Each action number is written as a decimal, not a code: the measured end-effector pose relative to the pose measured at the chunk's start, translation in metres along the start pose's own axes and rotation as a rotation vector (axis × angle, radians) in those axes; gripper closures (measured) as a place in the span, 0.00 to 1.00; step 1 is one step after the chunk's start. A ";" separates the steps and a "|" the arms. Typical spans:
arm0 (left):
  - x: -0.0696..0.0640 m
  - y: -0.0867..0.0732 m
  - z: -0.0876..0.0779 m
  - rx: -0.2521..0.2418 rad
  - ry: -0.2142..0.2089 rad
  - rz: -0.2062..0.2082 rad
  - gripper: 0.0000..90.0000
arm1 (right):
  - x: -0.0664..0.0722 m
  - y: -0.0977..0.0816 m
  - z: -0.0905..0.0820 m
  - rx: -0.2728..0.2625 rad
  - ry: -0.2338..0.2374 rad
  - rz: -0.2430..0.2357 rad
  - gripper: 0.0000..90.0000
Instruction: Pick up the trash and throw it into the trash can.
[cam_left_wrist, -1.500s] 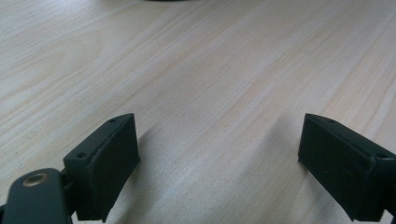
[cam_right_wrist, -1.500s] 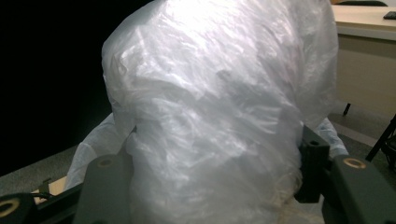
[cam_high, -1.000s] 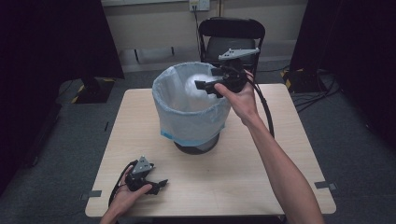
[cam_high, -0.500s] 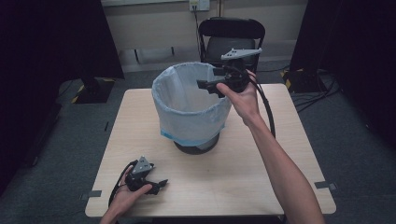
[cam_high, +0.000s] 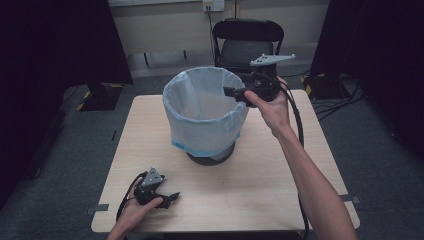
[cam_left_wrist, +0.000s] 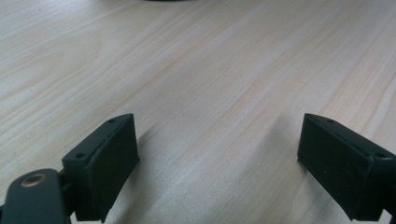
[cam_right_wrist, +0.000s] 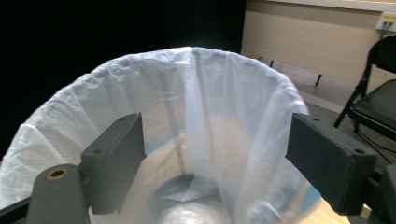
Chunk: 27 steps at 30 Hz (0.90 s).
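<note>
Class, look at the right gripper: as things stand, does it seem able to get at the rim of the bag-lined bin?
Probably yes. The right gripper hangs at the near edge of the bin's bag rim, jaws open and empty, with nothing between them and the plastic.

Bin liner: we see a translucent pale-blue plastic bag (cam_high: 202, 107) with a faint ribbed weave, milky white against the dark in the right gripper view (cam_right_wrist: 163, 102).
Bin base: we make out a dark grey round plastic foot (cam_high: 210, 157) under the bag.
Table: we see a light beige wooden top (cam_high: 260, 185) with fine straight grain (cam_left_wrist: 210, 70).
Grippers: we see both the left gripper (cam_high: 172, 196) and the right gripper (cam_high: 229, 92) in matt black, each topped with a grey plate.
Chair: we see a black folding chair (cam_high: 247, 45).
</note>
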<state>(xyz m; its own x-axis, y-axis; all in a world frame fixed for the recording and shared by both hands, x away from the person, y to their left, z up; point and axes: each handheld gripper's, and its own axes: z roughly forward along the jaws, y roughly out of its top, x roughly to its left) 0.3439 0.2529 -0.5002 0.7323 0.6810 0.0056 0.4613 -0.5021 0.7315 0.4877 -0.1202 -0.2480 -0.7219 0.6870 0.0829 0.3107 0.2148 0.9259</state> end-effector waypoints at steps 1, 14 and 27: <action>0.000 0.000 0.000 0.000 0.000 0.000 0.13 | -0.002 -0.001 -0.002 -0.002 -0.001 0.003 0.21; 0.000 0.000 0.000 -0.001 0.000 -0.001 0.13 | -0.020 -0.019 -0.032 -0.008 -0.061 0.031 0.20; 0.000 0.000 0.000 -0.003 -0.001 -0.001 0.13 | -0.030 -0.043 -0.053 0.014 -0.096 0.051 0.19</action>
<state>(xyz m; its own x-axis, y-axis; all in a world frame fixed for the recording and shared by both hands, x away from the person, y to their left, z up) 0.3440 0.2529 -0.5004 0.7326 0.6807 0.0040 0.4605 -0.4999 0.7335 0.4634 -0.1870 -0.2713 -0.6427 0.7603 0.0940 0.3548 0.1867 0.9161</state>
